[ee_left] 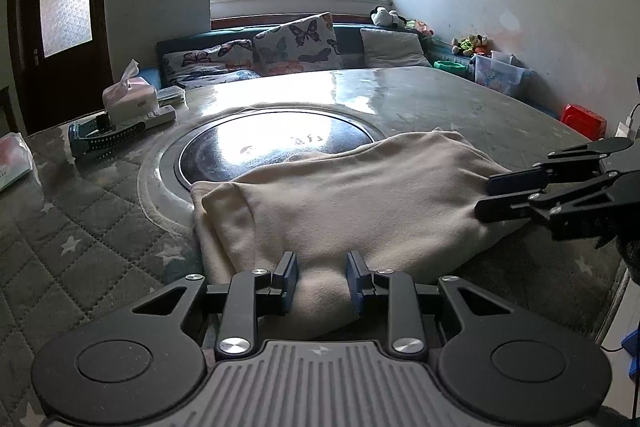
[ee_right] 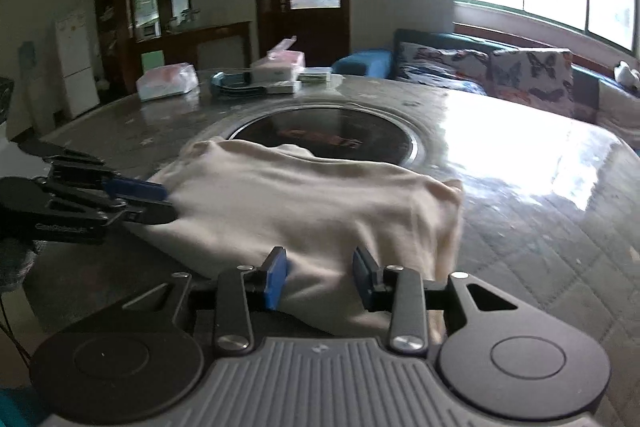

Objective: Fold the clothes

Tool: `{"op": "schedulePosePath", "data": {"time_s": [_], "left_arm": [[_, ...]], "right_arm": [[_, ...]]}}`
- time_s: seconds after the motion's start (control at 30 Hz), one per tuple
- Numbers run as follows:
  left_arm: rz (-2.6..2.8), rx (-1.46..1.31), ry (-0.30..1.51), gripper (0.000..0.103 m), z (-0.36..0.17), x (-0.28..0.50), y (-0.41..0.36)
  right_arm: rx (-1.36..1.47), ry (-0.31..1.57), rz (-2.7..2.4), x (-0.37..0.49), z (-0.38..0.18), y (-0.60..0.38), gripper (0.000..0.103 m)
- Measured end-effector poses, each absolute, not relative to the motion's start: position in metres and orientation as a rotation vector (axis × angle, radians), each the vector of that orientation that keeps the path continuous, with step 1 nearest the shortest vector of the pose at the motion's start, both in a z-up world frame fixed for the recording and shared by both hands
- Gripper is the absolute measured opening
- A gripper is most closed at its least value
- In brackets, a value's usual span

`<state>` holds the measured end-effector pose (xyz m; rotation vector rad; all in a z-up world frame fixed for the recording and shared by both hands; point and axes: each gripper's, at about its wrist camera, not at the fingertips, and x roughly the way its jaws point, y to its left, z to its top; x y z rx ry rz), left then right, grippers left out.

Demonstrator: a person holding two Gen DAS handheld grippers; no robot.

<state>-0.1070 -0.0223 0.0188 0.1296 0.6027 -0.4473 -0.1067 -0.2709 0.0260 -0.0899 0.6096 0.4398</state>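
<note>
A cream garment (ee_left: pixel 340 195) lies folded in thick layers on the quilted table cover (ee_left: pixel 80 235), partly over a round black hotplate (ee_left: pixel 276 147). My left gripper (ee_left: pixel 322 275) grips its near edge, with cloth bunched up between the blue pads. From the right, my right gripper (ee_left: pixel 486 197) pinches the garment's right end. In the right wrist view the garment (ee_right: pixel 300 195) looks raised, its right side draping down. There, my right gripper (ee_right: pixel 320 275) has cloth between its pads, and my left gripper (ee_right: pixel 166 203) holds the left end.
At the table's far left stand a tissue box (ee_left: pixel 128 99), a white remote (ee_left: pixel 160 117), a dark teal strap-like item (ee_left: pixel 100 137) and a plastic bag (ee_left: pixel 12 159). A sofa with butterfly pillows (ee_left: pixel 296 43) runs behind the table. The table edge (ee_left: pixel 616 291) curves close on the right.
</note>
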Motion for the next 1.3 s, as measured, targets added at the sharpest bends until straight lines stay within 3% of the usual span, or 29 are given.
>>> {"op": "schedulePosePath", "data": {"time_s": [0.37, 0.97, 1.3], "left_arm": [[-0.447, 0.113, 0.618, 0.034, 0.031, -0.099, -0.02], [-0.358, 0.071, 0.677, 0.032, 0.031, -0.023, -0.013], [-0.286, -0.009, 0.671, 0.034, 0.037, -0.035, 0.017]], "right_arm": [[-0.043, 0.626, 0.385, -0.068, 0.03, -0.285, 0.037], [-0.012, 0.701, 0.316, -0.016, 0.017, -0.295, 0.039], [-0.107, 0.639, 0.383, -0.043, 0.04, -0.272, 0.041]]}}
